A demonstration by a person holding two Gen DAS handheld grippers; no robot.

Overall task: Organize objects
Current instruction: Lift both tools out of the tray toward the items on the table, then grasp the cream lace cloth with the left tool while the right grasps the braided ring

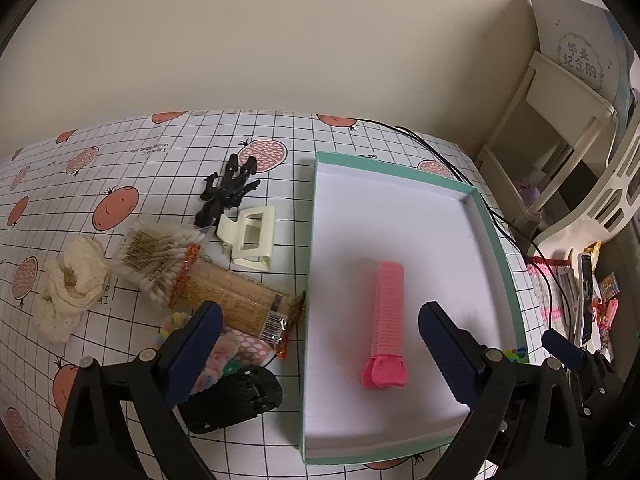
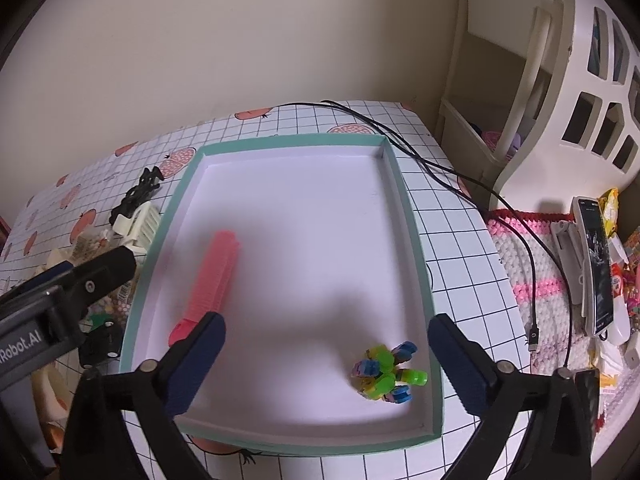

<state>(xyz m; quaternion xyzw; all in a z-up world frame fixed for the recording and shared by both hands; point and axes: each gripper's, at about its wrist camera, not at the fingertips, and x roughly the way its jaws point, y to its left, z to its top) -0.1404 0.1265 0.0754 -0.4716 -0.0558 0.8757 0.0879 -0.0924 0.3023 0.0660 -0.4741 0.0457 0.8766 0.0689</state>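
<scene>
A teal-rimmed white tray [image 1: 496, 240] [image 2: 412, 220] lies on the checked tablecloth. A pink hair roller clip [image 1: 386, 320] [image 2: 214, 276] lies inside it at the left. A small green, yellow and blue toy [image 2: 386, 372] lies in the tray's near right corner. My left gripper [image 1: 320, 344] is open and empty, above the tray's left edge, near the pink clip. My right gripper [image 2: 326, 356] is open and empty, above the tray's near edge. Left of the tray lie a cream claw clip [image 1: 250, 238], a black clip [image 1: 226, 192], cotton swabs [image 1: 160, 256] and a cream scrunchie [image 1: 72, 284].
A packet of sticks [image 1: 236, 300], coloured hair ties [image 1: 212, 356] and a black object [image 1: 236, 400] lie near the left gripper. A black cable [image 2: 480, 192] runs past the tray's right side. A phone [image 2: 598, 268] and small items lie on a knitted mat [image 2: 532, 280]. White shelves [image 2: 520, 60] stand right.
</scene>
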